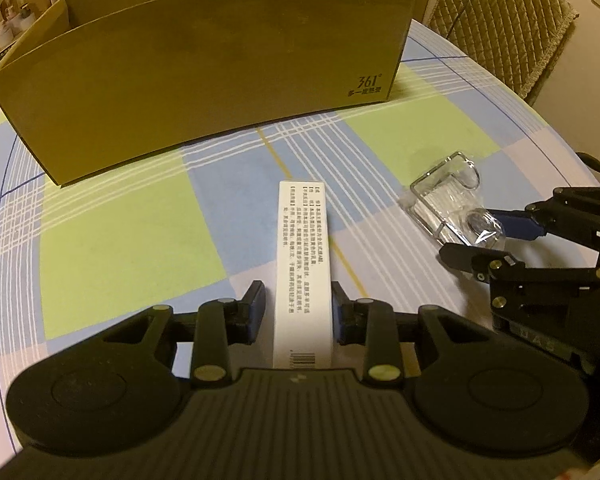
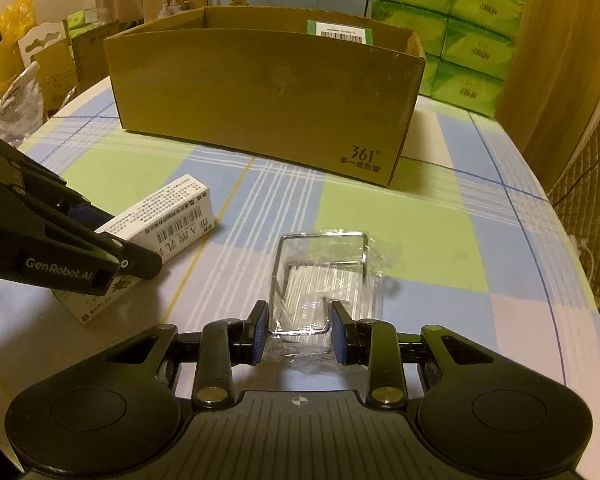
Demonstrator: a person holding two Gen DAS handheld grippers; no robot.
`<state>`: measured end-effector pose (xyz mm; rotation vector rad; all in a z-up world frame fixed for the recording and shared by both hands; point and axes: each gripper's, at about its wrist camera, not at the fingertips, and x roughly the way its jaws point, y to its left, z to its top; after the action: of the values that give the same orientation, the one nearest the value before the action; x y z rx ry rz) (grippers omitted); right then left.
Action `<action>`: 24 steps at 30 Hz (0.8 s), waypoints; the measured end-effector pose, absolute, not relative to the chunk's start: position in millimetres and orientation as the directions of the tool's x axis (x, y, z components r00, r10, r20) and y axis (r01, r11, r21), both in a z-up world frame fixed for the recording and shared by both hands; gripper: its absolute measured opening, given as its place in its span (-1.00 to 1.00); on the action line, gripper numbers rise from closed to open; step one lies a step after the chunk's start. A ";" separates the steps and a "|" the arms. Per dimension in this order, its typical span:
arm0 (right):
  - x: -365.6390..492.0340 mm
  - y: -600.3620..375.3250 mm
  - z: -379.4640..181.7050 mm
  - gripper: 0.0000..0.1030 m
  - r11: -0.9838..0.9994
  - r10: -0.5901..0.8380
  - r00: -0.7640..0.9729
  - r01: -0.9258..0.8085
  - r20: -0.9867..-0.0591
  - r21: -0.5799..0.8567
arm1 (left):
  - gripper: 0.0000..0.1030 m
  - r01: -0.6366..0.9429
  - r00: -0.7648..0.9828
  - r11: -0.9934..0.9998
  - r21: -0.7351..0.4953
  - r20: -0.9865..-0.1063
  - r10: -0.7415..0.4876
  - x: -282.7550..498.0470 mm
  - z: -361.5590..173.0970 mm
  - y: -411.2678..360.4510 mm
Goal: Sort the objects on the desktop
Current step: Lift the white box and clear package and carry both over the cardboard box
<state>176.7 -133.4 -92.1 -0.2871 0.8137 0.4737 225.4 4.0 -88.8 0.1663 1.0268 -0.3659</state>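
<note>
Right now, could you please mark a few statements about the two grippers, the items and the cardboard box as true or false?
1. The left gripper has the white carton between its fingers. True.
2. The right gripper is closed on the white carton. False: it is shut on the clear plastic case.
3. The cardboard box is empty. False: a green package sticks up inside it.
4. The white carton and the clear plastic case are both outside the cardboard box, over the checked tablecloth. True.
5. The clear plastic case lies on top of the white carton. False: they lie apart, side by side.
</note>
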 end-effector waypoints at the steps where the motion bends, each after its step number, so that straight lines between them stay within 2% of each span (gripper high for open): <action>1: 176.5 -133.5 -92.1 -0.45 0.859 0.293 0.592 -0.508 -0.750 -0.065 | -0.46 0.375 0.463 0.926 -0.034 -0.858 -0.220 224.9 -88.6 4.1; 10: 180.0 -135.5 -92.8 -0.43 0.871 0.291 0.601 -0.488 -0.744 -0.054 | -0.46 0.397 0.457 0.917 -0.038 -0.858 -0.233 225.2 -86.9 1.4; 14: 180.9 -136.2 -92.6 -0.42 0.874 0.293 0.603 -0.484 -0.742 -0.048 | -0.58 0.397 0.450 0.917 -0.028 -0.865 -0.221 226.9 -88.9 -1.2; 24: 183.0 -136.2 -93.9 -0.38 0.877 0.286 0.609 -0.477 -0.740 -0.053 | -0.58 0.384 0.453 0.923 -0.030 -0.865 -0.217 221.1 -88.7 -1.0</action>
<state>183.0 -136.2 -93.9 -0.2566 0.8034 0.4463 221.1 -1.0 -88.7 0.1790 1.0371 -0.3737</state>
